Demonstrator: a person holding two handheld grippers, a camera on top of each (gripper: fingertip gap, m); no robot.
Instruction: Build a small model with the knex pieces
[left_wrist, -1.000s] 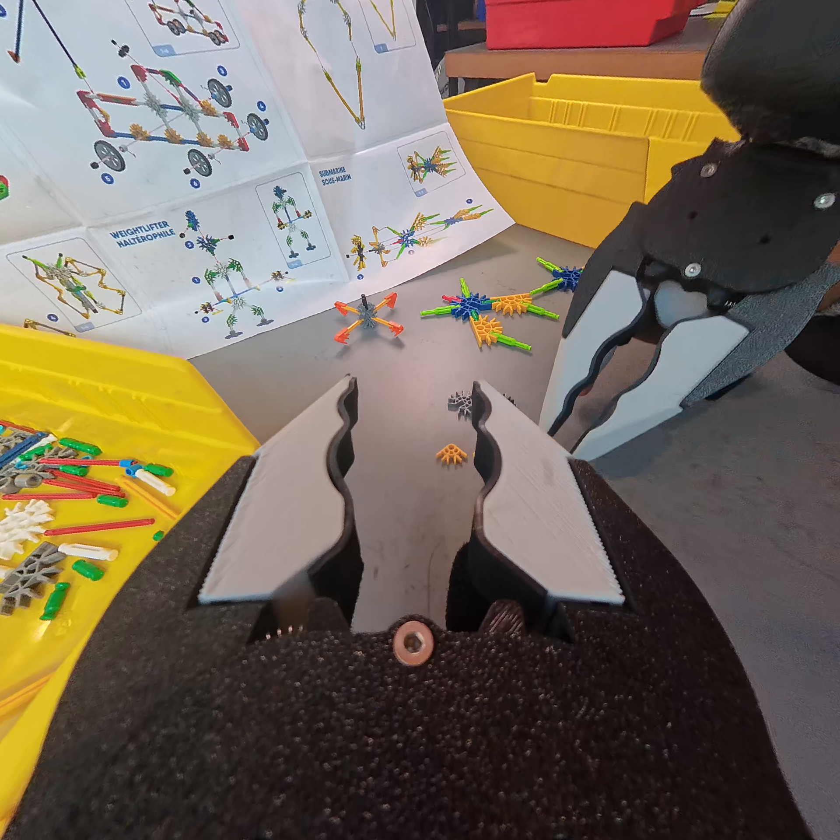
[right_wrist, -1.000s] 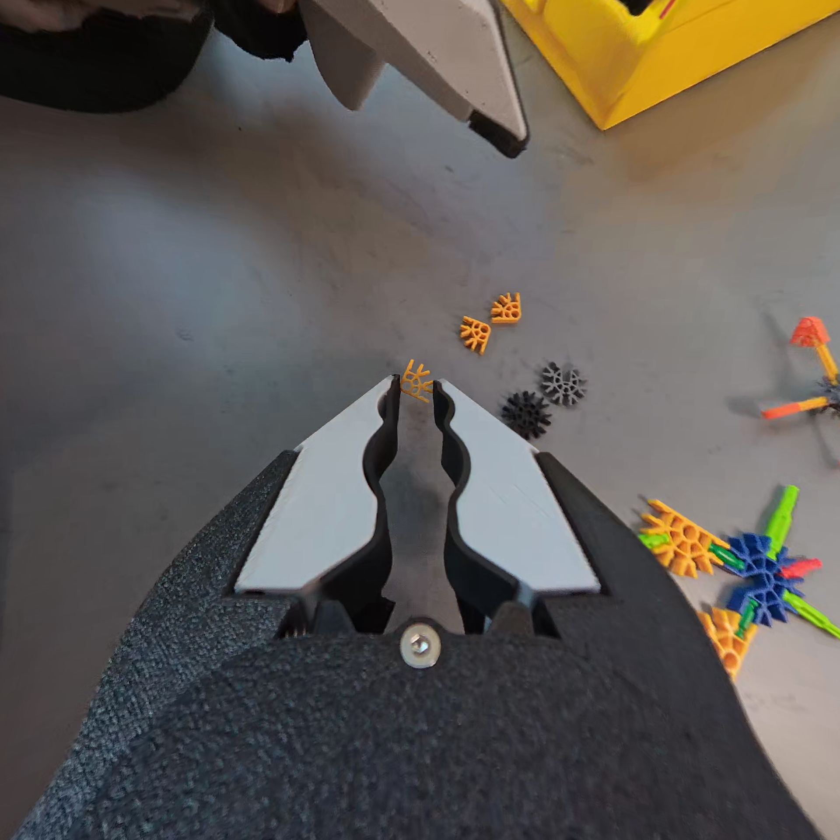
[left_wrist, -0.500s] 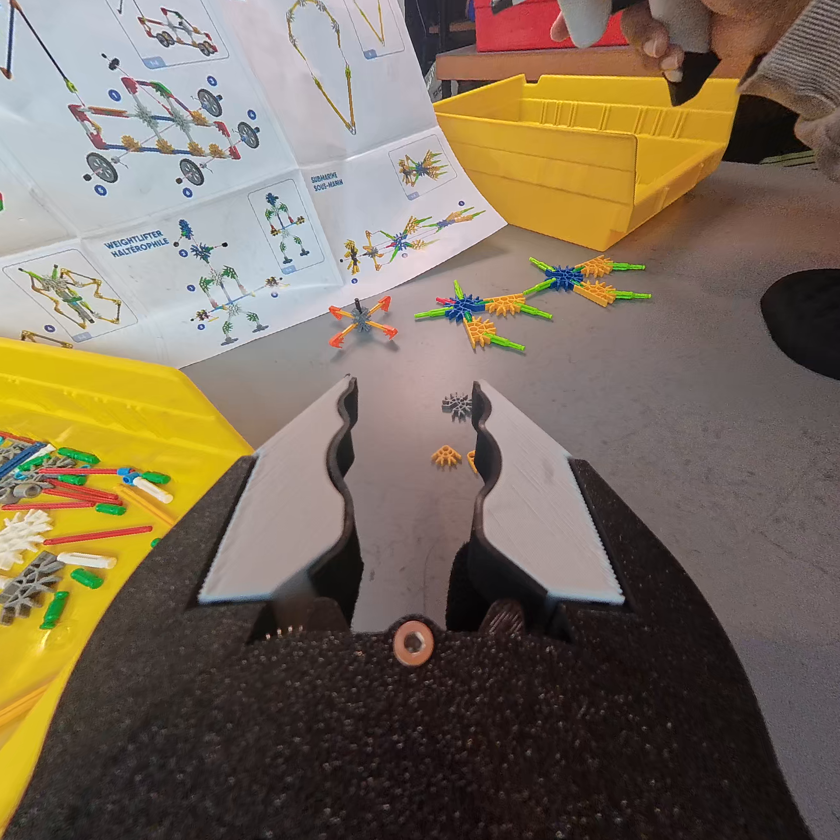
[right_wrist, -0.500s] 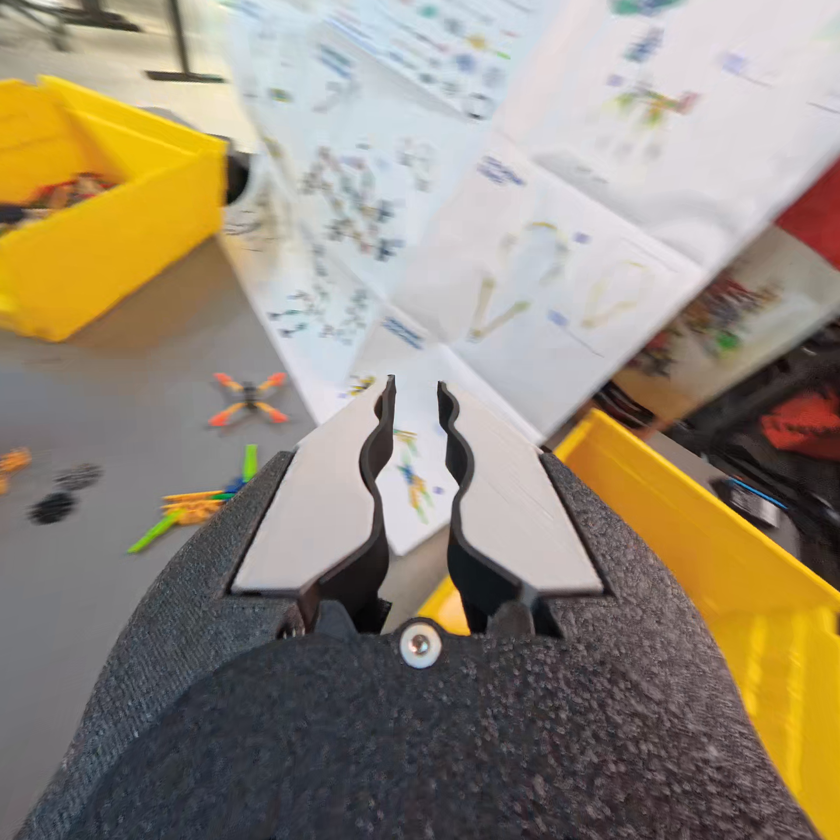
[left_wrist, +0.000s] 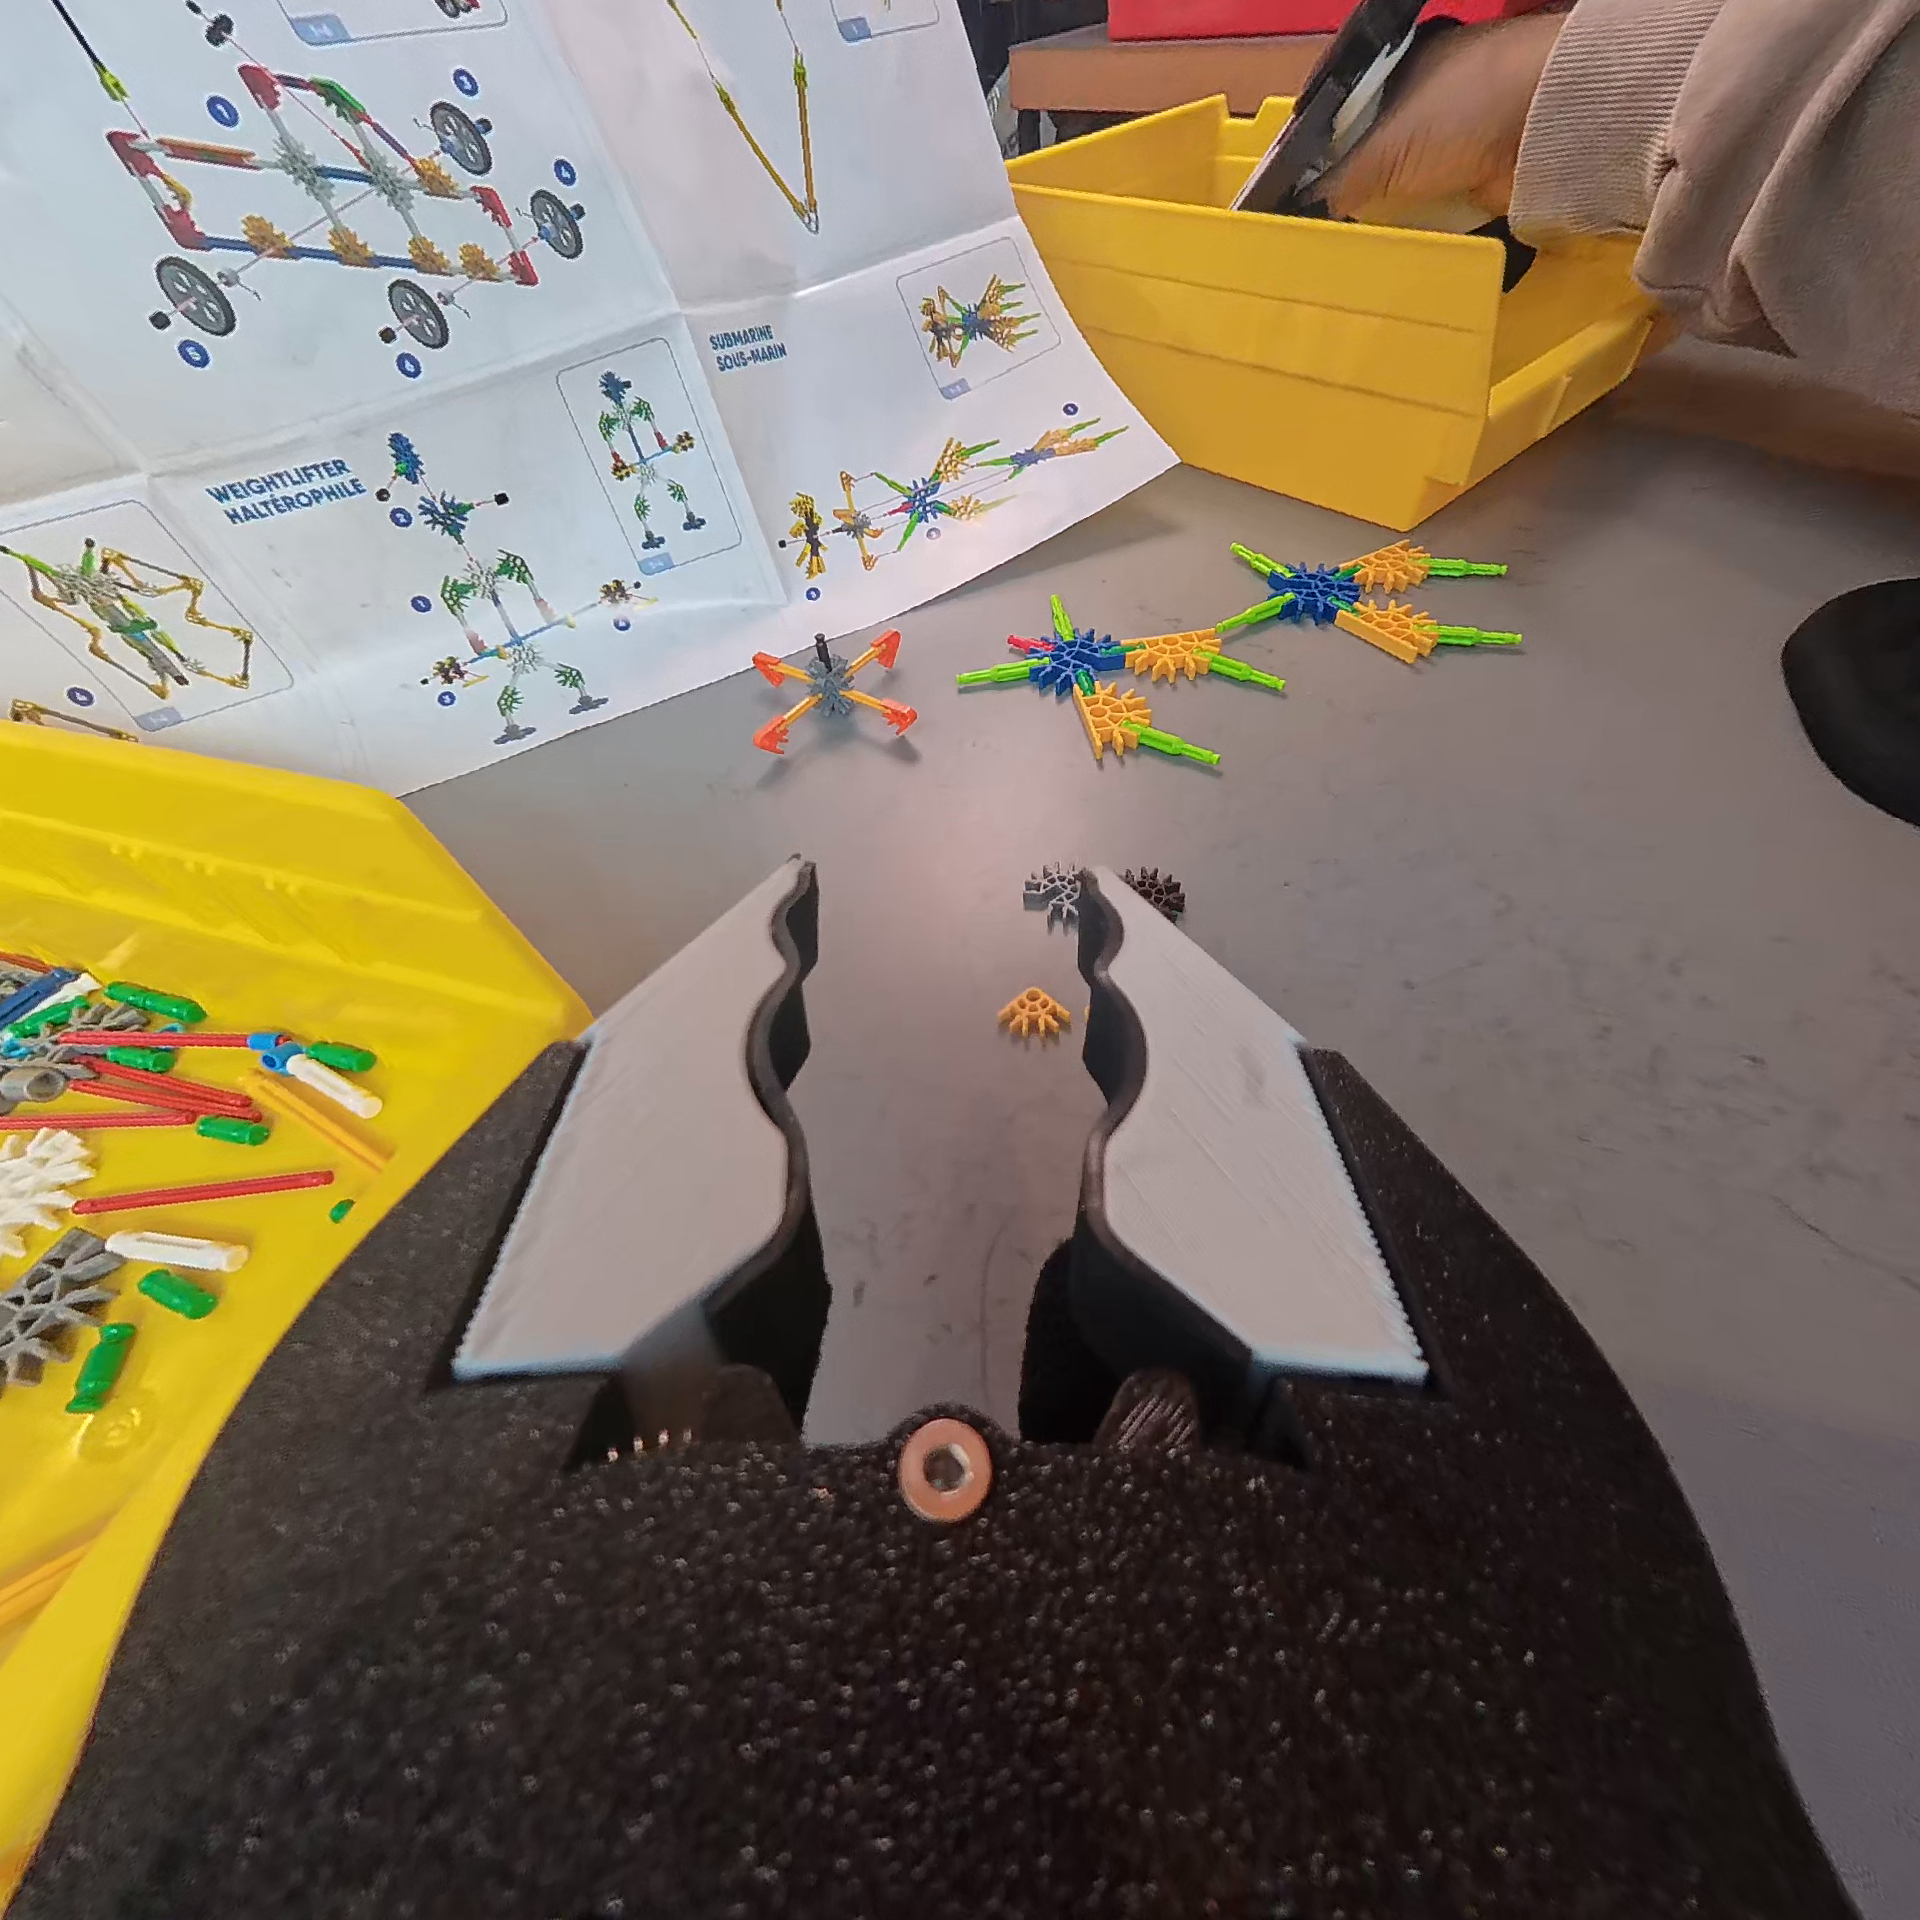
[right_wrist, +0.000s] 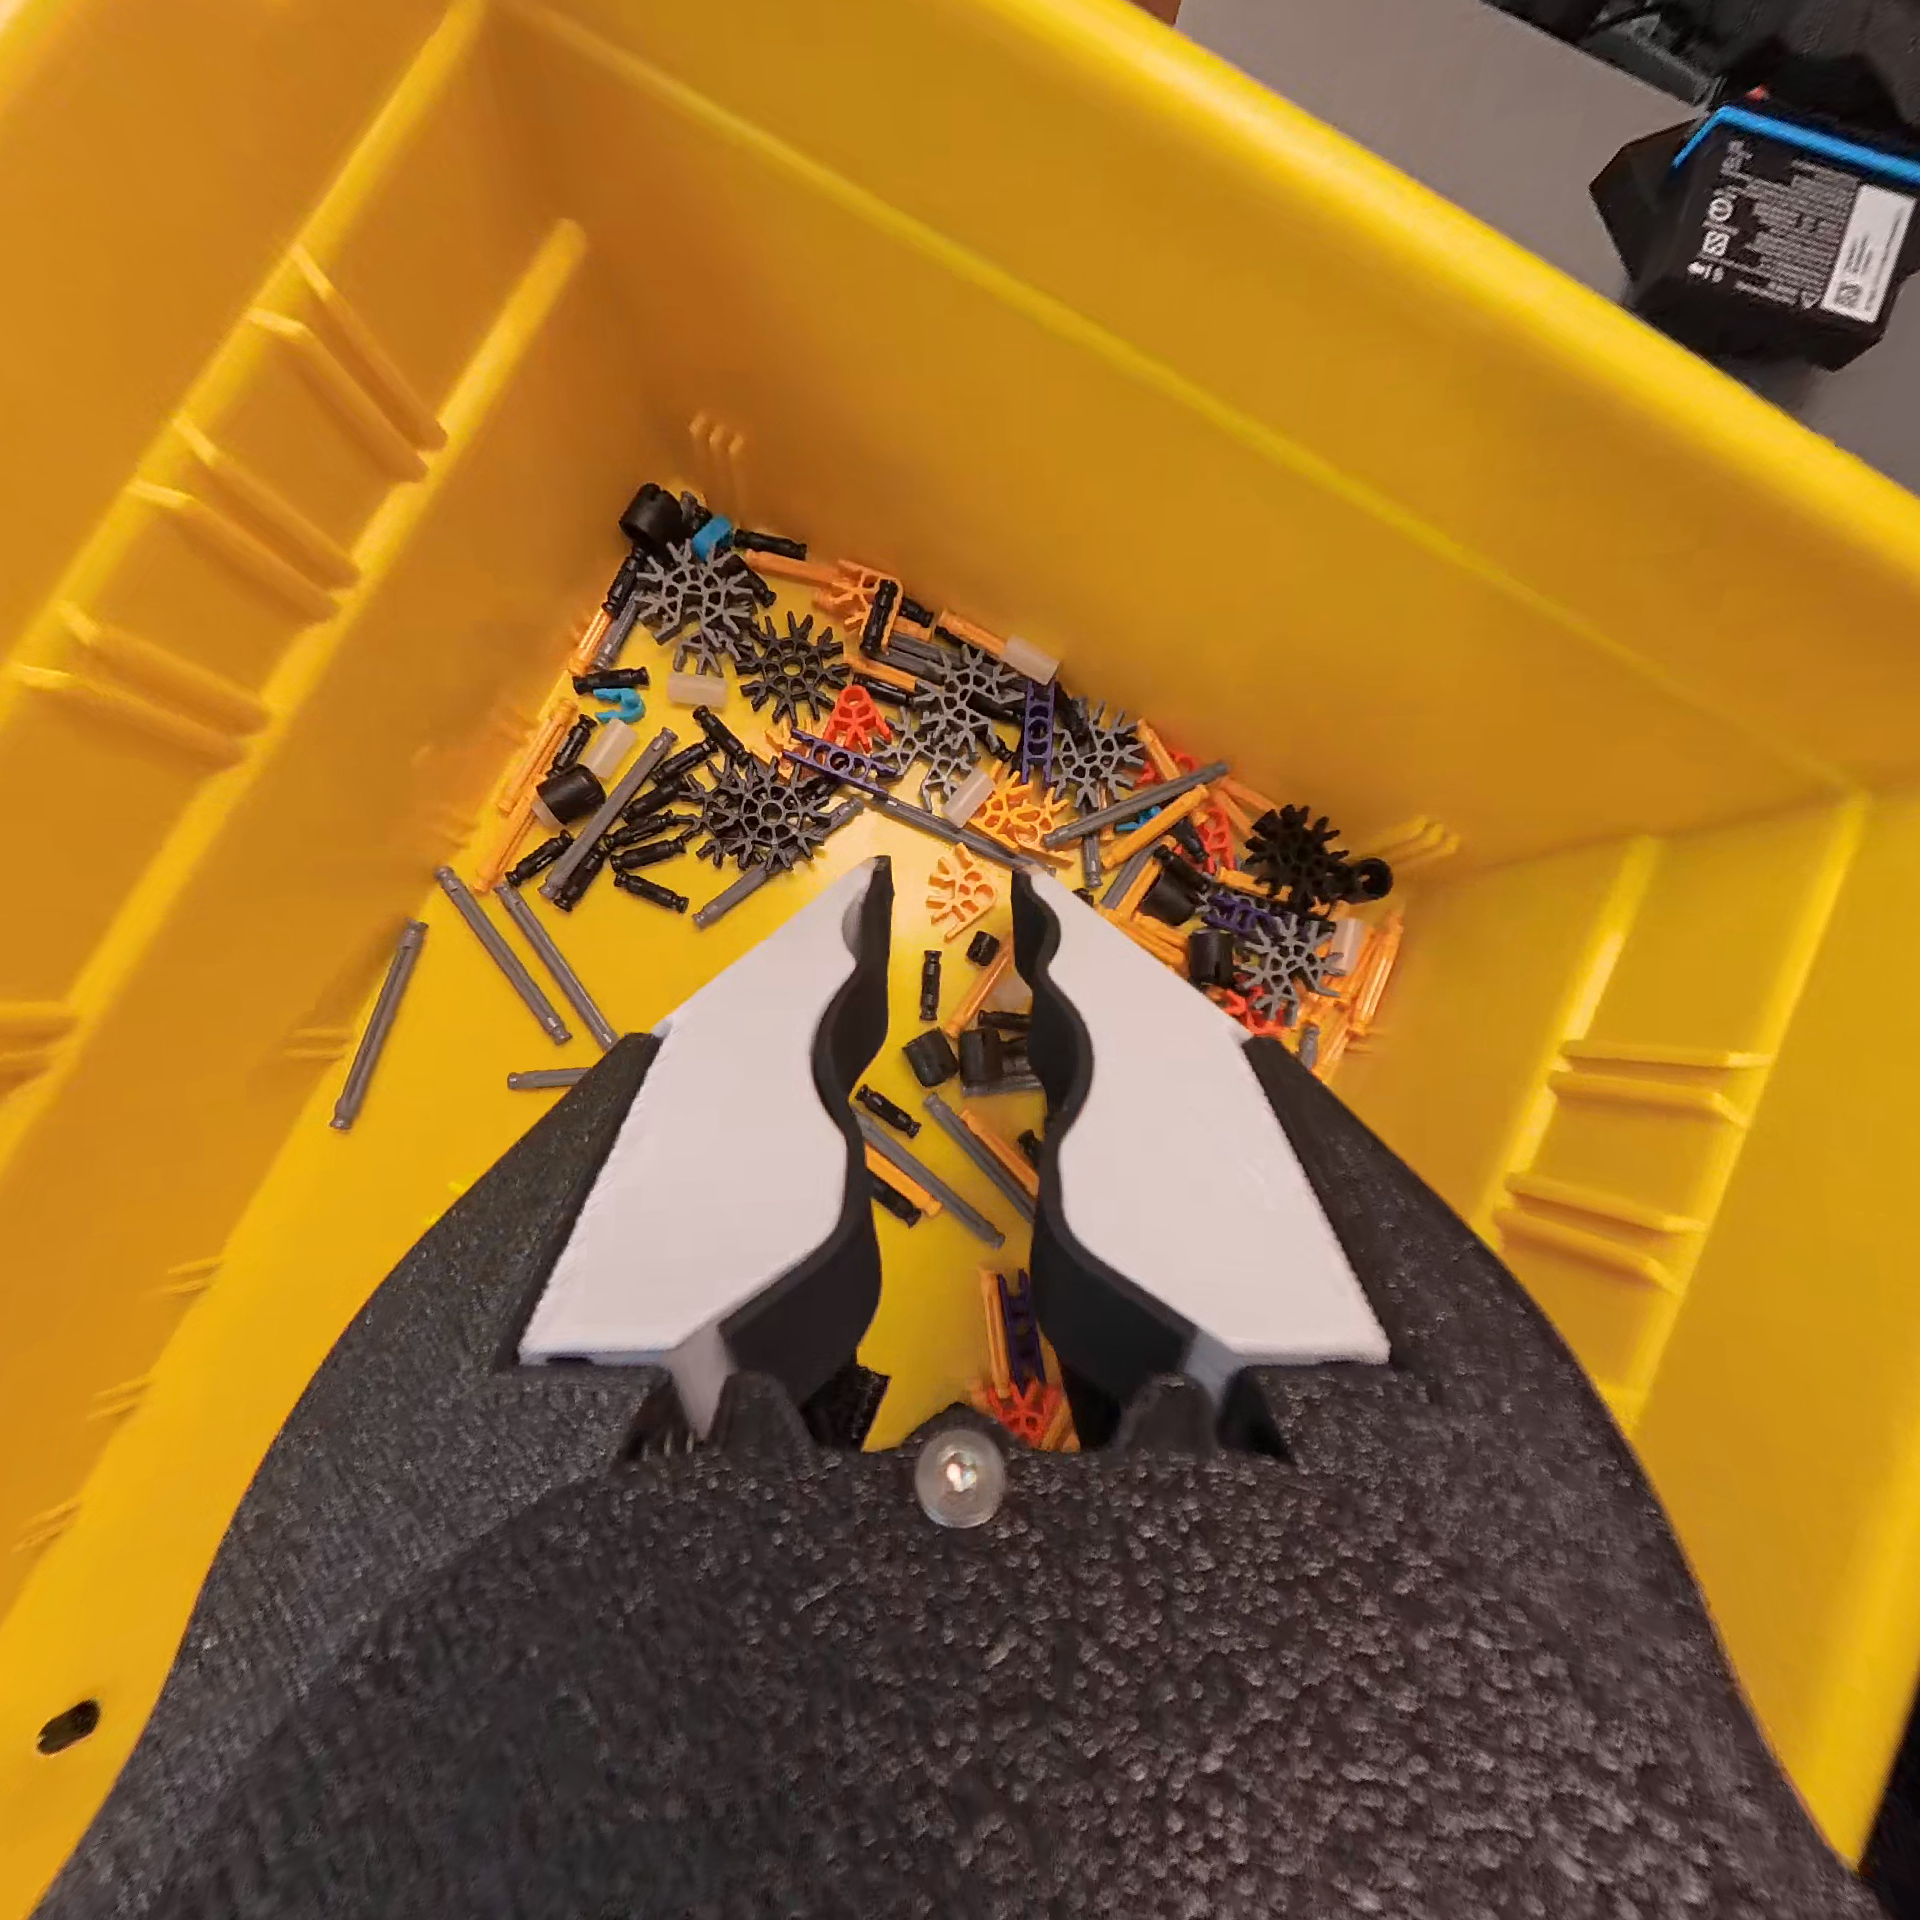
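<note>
**A:** How do the fingers of the left gripper (left_wrist: 945, 873) stand?

**B:** Spread wide, with nothing between them but bare grey table (left_wrist: 1558, 1091); they hover low over it.

**A:** What is nearest?

**B:** A small orange connector (left_wrist: 1033, 1011) lies flat just inside the right finger; a grey snowflake connector (left_wrist: 1051, 891) sits at that finger's tip, and a dark toothed wheel (left_wrist: 1155, 891) just outside it. Neither finger touches them, as far as I can tell.

**A:** And around that?

**B:** Well beyond the tips lie a cross with orange ends (left_wrist: 834, 688) and two star assemblies (left_wrist: 1101, 665) in blue, orange and green; behind them leans a folded instruction sheet (left_wrist: 520, 364). Left of the left finger is a yellow tray (left_wrist: 260, 883) of loose rods.

**A:** The right gripper (right_wrist: 951, 873)?

**B:** It points down into a deep yellow bin (right_wrist: 1039, 364); its fingers stand a narrow gap apart and pinch nothing.

**A:** Nearest to it?

**B:** An orange fan-shaped piece (right_wrist: 961, 883) shows in the gap just past the tips; it seems to lie loose on the bin floor. Grey rods, black pegs and dark wheels are heaped beyond and to the right of the fingers.
</note>
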